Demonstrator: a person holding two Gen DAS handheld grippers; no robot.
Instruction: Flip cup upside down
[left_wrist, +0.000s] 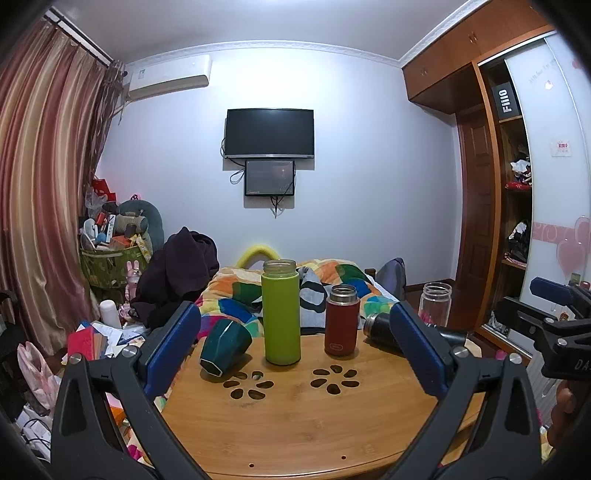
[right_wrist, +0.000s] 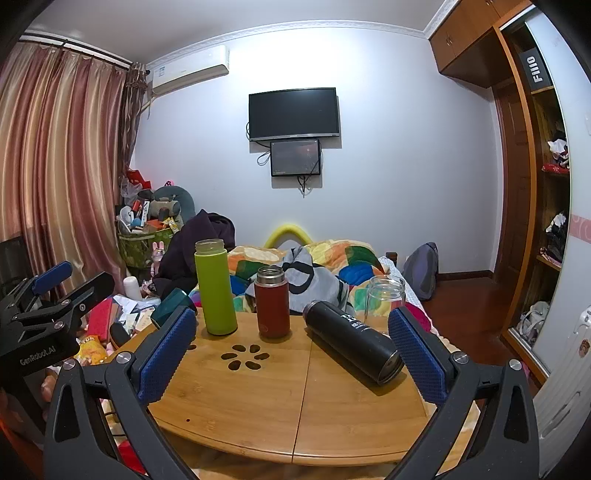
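A dark green faceted cup (left_wrist: 224, 346) lies on its side at the left of the small bamboo table (left_wrist: 295, 424), its base toward me. In the right wrist view only a part of the cup (right_wrist: 170, 302) shows, behind my right gripper's left finger. My left gripper (left_wrist: 295, 343) is open and empty, above the table's near half. My right gripper (right_wrist: 291, 354) is open and empty, to the right of the left one. A black flask (right_wrist: 354, 341) lies on its side between the right gripper's fingers and beyond them.
A tall lime-green bottle (left_wrist: 280, 314), a red flask (left_wrist: 342, 320) and a clear glass jar (left_wrist: 437, 303) stand upright on the table. Behind it is a bed with a colourful quilt (left_wrist: 332, 284). Clutter covers the floor at left (left_wrist: 103, 339). A wardrobe (left_wrist: 517, 184) stands at right.
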